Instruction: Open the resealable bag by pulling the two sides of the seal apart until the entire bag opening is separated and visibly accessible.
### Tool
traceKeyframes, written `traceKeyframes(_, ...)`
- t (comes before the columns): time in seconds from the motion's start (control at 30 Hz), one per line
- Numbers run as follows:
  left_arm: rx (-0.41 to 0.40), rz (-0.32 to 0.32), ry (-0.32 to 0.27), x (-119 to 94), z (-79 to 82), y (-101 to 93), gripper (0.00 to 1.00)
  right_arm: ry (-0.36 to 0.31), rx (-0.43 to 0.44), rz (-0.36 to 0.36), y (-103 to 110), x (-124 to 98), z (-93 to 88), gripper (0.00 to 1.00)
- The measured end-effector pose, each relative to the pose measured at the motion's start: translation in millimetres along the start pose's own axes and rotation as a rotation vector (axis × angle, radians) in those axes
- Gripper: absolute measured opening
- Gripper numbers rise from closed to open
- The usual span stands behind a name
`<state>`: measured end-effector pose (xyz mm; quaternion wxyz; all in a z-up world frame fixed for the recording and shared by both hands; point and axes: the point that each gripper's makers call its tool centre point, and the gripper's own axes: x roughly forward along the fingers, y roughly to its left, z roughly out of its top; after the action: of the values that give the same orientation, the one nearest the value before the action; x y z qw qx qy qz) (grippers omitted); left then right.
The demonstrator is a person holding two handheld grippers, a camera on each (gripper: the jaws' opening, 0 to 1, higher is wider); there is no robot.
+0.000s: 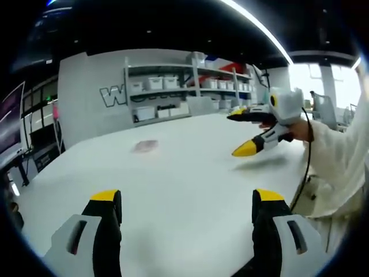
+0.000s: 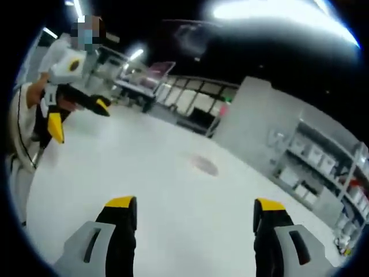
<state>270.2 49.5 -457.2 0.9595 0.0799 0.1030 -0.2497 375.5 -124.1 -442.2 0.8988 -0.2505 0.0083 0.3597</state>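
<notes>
- On the white table [image 1: 190, 190], well ahead of both grippers: one resealable bag [image 1: 145, 146], small, flat, pinkish through clear film; in the right gripper view it lies as a faint oval patch [image 2: 203, 164] mid-table. Too distant to make out the seal or which end it sits on.
- Handling, judged: light, limp, slippery film; likely to slide on the smooth top unless one side is held. Best hold would be the two lips just above the seal, one per gripper, pulled apart along the whole opening.
- Left gripper [image 1: 187, 199]: jaws spread wide, yellow-tipped, nothing between them; seen from the right gripper view at far left [image 2: 78, 112], raised over the table.
- Right gripper [image 2: 193, 208]: jaws parted, empty; in the left gripper view it hovers at right [image 1: 256, 131], held by a white-sleeved hand.
- Surface: plain matte white, broad.
- Room: grey wall with lettering, shelving [image 1: 184, 89] of white bins, ceiling strip lights, dark monitors at left.
</notes>
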Motion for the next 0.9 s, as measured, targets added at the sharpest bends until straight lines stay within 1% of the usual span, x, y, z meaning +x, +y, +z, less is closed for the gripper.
traceKeyframes(0.07, 0.000, 0.002, 0.000, -0.6, 0.0, 0.3, 0.93, 0.005, 0.030, 0.010, 0.1, 3.3, -1.7, 0.84)
traceKeyframes(0.23, 0.002, 0.002, 0.000, -1.4, 0.2, 0.0, 0.93, -0.005, 0.061, 0.018, 0.7, 9.5, 1.0, 0.83)
traceKeyframes(0.47, 0.001, 0.002, -0.004, -1.9, 0.9, -0.6, 0.93, -0.010, 0.069, 0.031, 4.0, 15.5, 4.3, 0.83)
traceKeyframes(0.67, 0.000, 0.002, -0.006, -2.6, 1.3, -0.6, 0.93, -0.013, 0.096, 0.038, 3.2, 25.6, 7.3, 0.82)
traceKeyframes(0.9, -0.001, 0.008, -0.006, -4.7, 1.0, 0.5, 0.93, -0.014, 0.093, 0.046, 3.6, 36.3, 10.9, 0.82)
